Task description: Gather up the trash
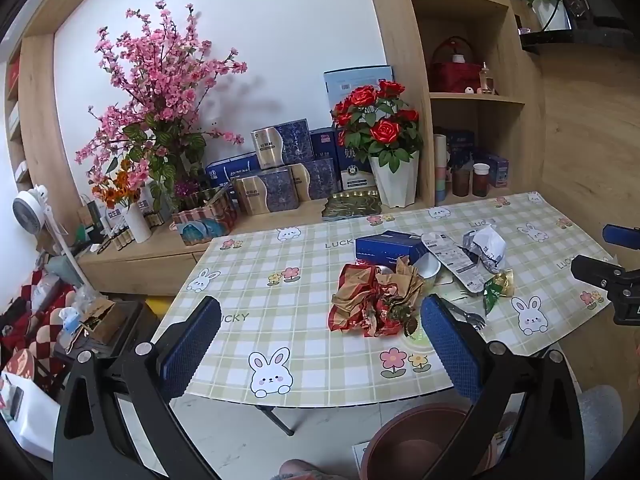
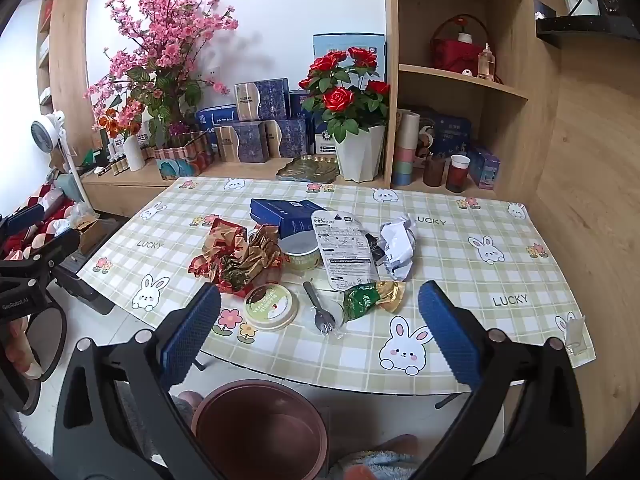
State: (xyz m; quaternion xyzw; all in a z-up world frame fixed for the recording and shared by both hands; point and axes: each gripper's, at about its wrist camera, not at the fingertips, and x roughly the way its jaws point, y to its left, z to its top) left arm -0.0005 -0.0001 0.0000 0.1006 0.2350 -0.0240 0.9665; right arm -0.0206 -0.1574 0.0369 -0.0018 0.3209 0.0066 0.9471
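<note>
Trash lies in a heap on the checked tablecloth [image 2: 460,264]: a crumpled red and gold wrapper [image 2: 236,258] [image 1: 372,304], a blue box [image 2: 286,214] [image 1: 390,246], a yogurt cup [image 2: 302,254], its round lid [image 2: 272,306], a plastic spoon [image 2: 318,310], a grey printed packet [image 2: 344,252], a crumpled white paper [image 2: 398,246] [image 1: 486,246] and a green and gold wrapper [image 2: 372,298] [image 1: 496,288]. A brown bin [image 2: 260,430] [image 1: 420,444] stands on the floor below the table's near edge. My left gripper [image 1: 320,340] and right gripper [image 2: 320,328] hover open over the near edge, nothing between the pads.
Behind the table a wooden counter carries pink blossoms [image 1: 160,88], a potted rose [image 2: 348,100], blue and gold boxes [image 2: 256,124] and a green tray [image 2: 312,168]. Shelves with cups [image 2: 456,172] stand at the right. A small fan [image 1: 30,210] and clutter sit at the left.
</note>
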